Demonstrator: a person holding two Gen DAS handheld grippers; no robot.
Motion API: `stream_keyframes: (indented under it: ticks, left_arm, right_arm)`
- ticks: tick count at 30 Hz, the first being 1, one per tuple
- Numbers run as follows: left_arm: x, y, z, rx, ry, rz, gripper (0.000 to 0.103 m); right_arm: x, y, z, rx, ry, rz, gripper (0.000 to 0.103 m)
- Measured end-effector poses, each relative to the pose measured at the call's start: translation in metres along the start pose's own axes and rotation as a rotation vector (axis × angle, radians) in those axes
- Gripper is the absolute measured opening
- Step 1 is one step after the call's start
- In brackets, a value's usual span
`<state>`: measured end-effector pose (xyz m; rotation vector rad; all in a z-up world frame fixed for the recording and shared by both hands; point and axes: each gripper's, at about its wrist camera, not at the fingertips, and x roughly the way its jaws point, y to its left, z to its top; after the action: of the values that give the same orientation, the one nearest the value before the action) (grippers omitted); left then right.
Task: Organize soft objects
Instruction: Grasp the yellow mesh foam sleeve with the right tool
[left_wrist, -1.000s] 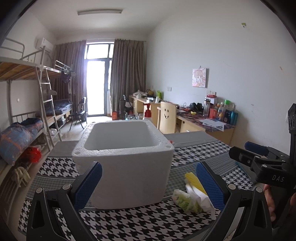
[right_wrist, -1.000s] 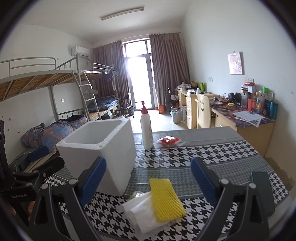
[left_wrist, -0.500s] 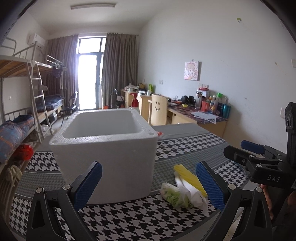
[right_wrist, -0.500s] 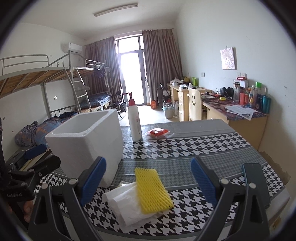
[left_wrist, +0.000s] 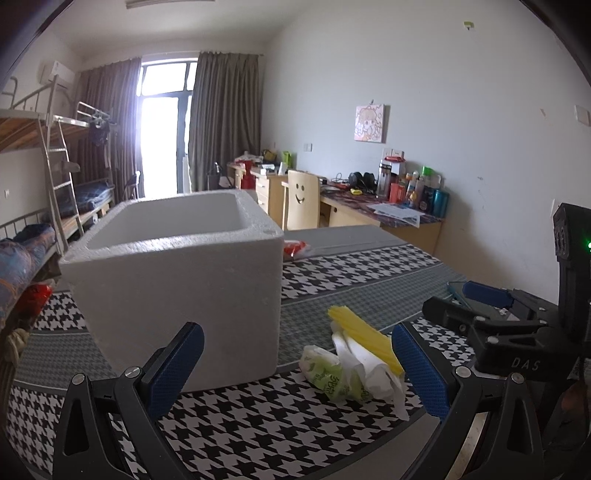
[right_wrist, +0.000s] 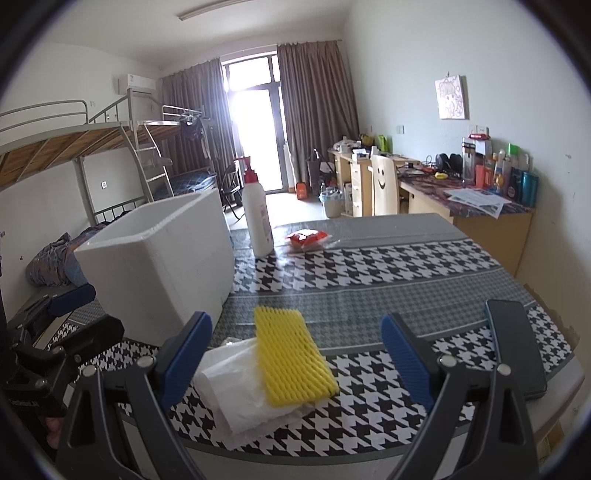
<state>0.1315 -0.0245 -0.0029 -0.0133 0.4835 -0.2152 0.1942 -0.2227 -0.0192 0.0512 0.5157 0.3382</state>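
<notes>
Both grippers hover above the near edge of the bench (right_wrist: 424, 291), which is covered in a black-and-white houndstooth cloth with grey bands. The left gripper (left_wrist: 295, 363) has its jaws spread wide and holds nothing; through the gap between its blue pads show the near wall of a white foam box (left_wrist: 177, 284) and a small heap of soft things. The right gripper (right_wrist: 295, 354) is likewise wide open and empty, its pads either side of that same heap.

The heap lies at the near edge of the bench, just right of the foam box. A yellow foam net (right_wrist: 293, 360) rests on top of a crumpled white plastic bag (right_wrist: 236, 391). In the left wrist view a green-printed bag (left_wrist: 328, 374) lies against the left side of the white one.

The foam box stands open-topped on the left part of the bench. Behind it, toward the far edge, a white pump bottle (right_wrist: 257, 218) with a red top stands upright, and a red packet (right_wrist: 306, 238) lies just to its right. A dark phone (right_wrist: 515, 347) lies flat near the right edge of the bench.
</notes>
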Motion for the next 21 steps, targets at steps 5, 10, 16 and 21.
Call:
stream_keyframes:
  ticks: [5, 10, 16, 21]
  left_arm:
    - [0.008, -0.004, -0.001, 0.002, 0.029, -0.023, 0.102]
    - [0.013, -0.005, -0.005, -0.002, 0.046, -0.021, 0.102]
    - [0.019, -0.009, -0.008, 0.0, 0.072, -0.028, 0.102]
    - [0.023, -0.01, -0.011, 0.006, 0.091, -0.035, 0.102]
  right_arm:
    - [0.009, -0.001, -0.008, -0.002, 0.026, 0.005, 0.095]
    - [0.017, -0.006, -0.014, 0.011, 0.061, 0.012, 0.095]
    - [0.03, -0.008, -0.021, 0.013, 0.129, 0.03, 0.084]
    - [0.041, -0.006, -0.028, 0.011, 0.187, 0.047, 0.074]
